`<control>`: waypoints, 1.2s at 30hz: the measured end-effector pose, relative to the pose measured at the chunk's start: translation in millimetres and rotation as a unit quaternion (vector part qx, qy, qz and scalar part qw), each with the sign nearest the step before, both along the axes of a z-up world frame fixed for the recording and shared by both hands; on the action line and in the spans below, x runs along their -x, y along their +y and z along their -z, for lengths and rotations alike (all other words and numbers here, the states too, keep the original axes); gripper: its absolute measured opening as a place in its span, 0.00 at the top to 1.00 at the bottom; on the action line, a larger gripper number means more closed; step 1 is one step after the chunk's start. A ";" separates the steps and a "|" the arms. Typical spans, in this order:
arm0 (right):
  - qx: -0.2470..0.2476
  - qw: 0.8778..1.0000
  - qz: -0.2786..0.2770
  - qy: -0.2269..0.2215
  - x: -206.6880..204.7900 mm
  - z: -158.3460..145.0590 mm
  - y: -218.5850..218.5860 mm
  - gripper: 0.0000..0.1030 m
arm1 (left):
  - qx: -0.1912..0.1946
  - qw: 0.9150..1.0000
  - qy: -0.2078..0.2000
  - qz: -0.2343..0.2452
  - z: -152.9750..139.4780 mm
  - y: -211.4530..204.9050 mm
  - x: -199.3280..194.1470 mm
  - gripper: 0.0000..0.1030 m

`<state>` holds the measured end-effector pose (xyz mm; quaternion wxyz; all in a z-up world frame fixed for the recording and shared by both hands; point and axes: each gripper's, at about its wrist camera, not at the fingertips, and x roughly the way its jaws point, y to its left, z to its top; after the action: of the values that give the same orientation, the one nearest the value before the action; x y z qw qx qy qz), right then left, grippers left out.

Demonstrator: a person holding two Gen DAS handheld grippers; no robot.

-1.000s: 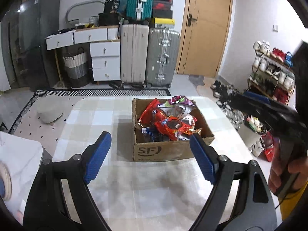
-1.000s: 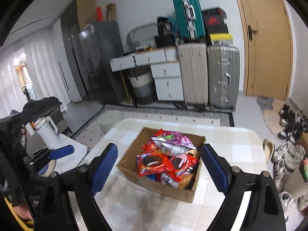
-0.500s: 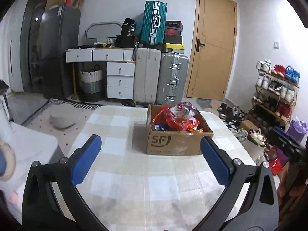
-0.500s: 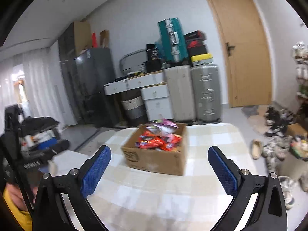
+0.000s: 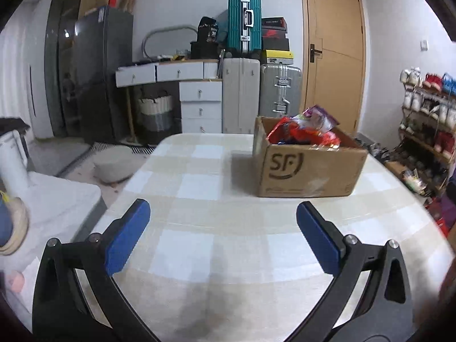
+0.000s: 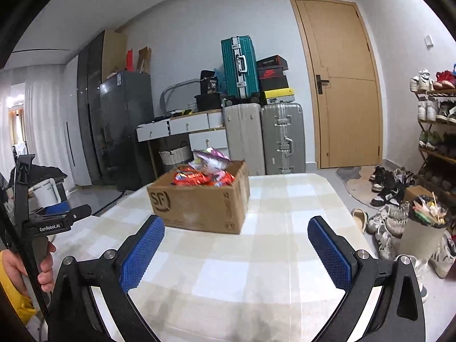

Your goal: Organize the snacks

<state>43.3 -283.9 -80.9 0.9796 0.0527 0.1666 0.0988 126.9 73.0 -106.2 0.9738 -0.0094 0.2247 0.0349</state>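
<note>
Left wrist view: cardboard box (image 5: 309, 165) printed "SF", heaped w/ snack packets (image 5: 305, 131), sits on the checked bench (image 5: 199, 245) ahead & right of the left claw (image 5: 222, 222), well apart; claw's jaws have just been opening, now spread wide w/ nothing between. Right wrist view: same "SF" box ahead & slightly left of the right claw (image 6: 235, 240), jaws likewise just opened wide, empty; at far left a hand (image 6: 42, 268) grips the other tool, marked "GenRobot.AI".

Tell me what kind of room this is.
Probably a home living or entry area: stacked suitcases by a wooden door, a loaded shoe rack, and a checked table holding a cardboard box of snacks.
</note>
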 end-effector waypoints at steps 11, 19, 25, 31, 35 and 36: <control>0.005 1.000 -0.003 0.010 -10.7 26.4 3.1 0.01 | -0.016 1.000 -0.022 0.005 26.6 -7.6 -15.2 0.00; 0.010 1.000 -0.006 0.015 -13.9 26.9 6.4 0.01 | -0.007 1.000 -0.024 0.007 25.6 -6.5 -14.9 0.00; -0.002 1.000 -0.003 0.018 -14.9 26.7 1.5 0.01 | -0.007 0.999 -0.035 0.008 23.9 -9.1 -10.0 0.00; -0.018 1.000 0.006 0.020 -16.0 27.8 -5.2 0.01 | -0.008 0.999 -0.037 0.009 25.0 -10.5 -10.9 0.00; -0.029 0.999 0.010 0.023 -17.9 28.7 -10.0 0.01 | -0.007 0.999 -0.037 0.008 23.9 -10.4 -8.5 0.00; -0.030 0.999 0.010 0.023 -17.6 28.0 -10.6 0.01 | -0.006 0.999 -0.037 0.008 23.7 -10.6 -7.2 0.00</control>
<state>60.8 -294.5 -108.9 0.9745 0.0863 0.1852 0.0924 134.1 62.4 -129.9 0.9817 -0.0028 0.1885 0.0278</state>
